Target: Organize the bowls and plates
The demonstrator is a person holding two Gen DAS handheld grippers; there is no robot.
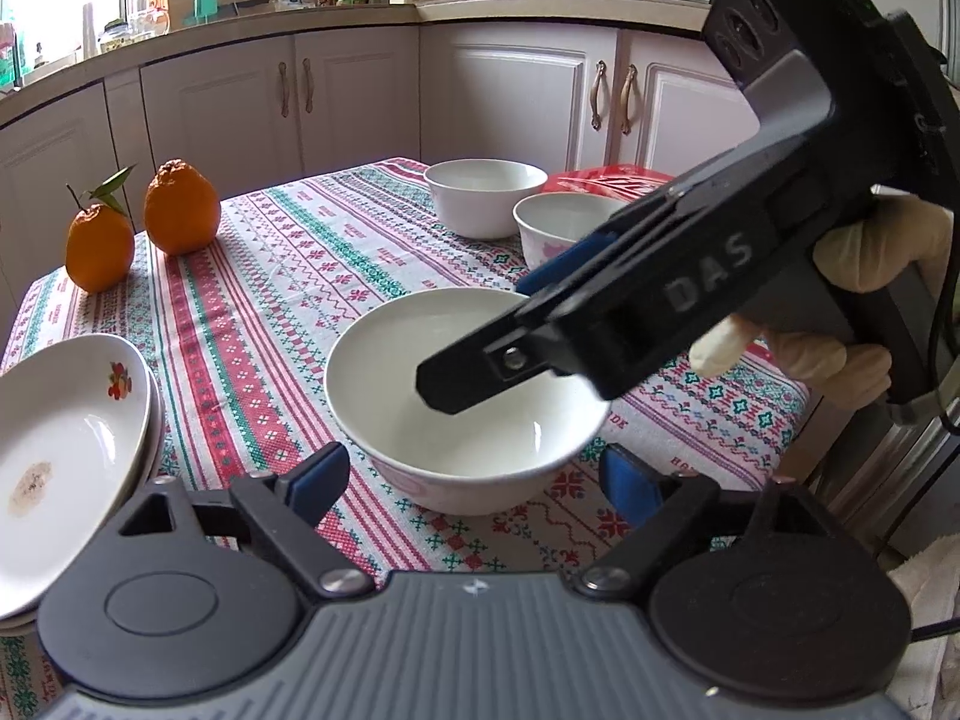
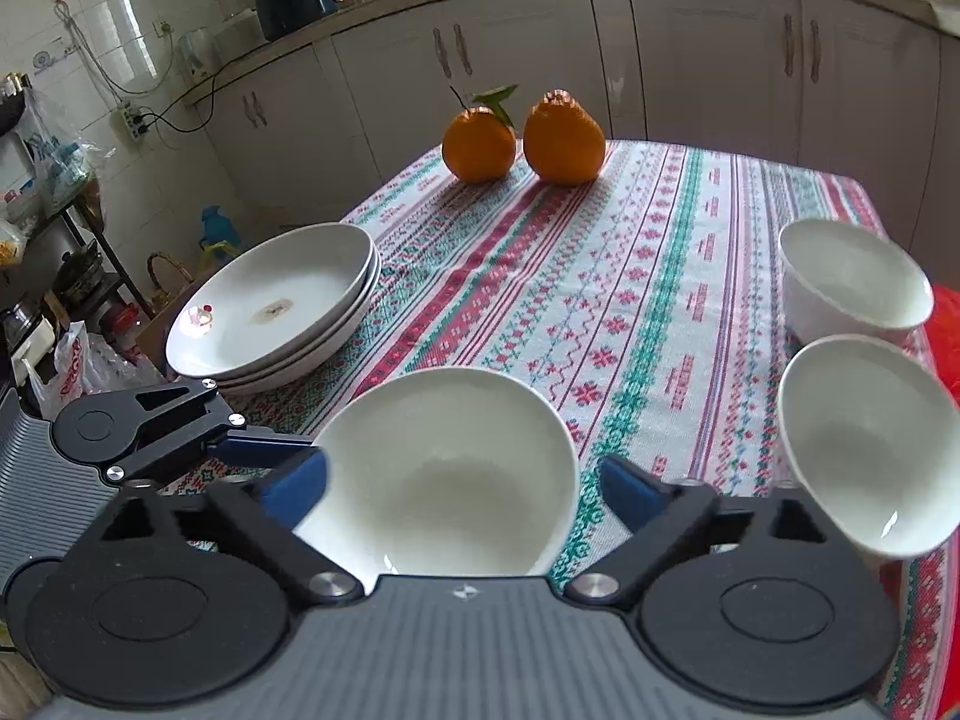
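A white bowl stands on the patterned tablecloth, in the gap between the fingers of both grippers. My left gripper is open, its blue pads clear of the bowl's sides. My right gripper is open wide across the bowl, one black finger hanging over the inside; a gloved hand holds it. Two more bowls sit at the far side, also in the right wrist view. A stack of plates rests at the table's edge.
Two oranges stand near the table's corner. A red item lies under the far bowls. Kitchen cabinets and a cluttered counter run behind the table.
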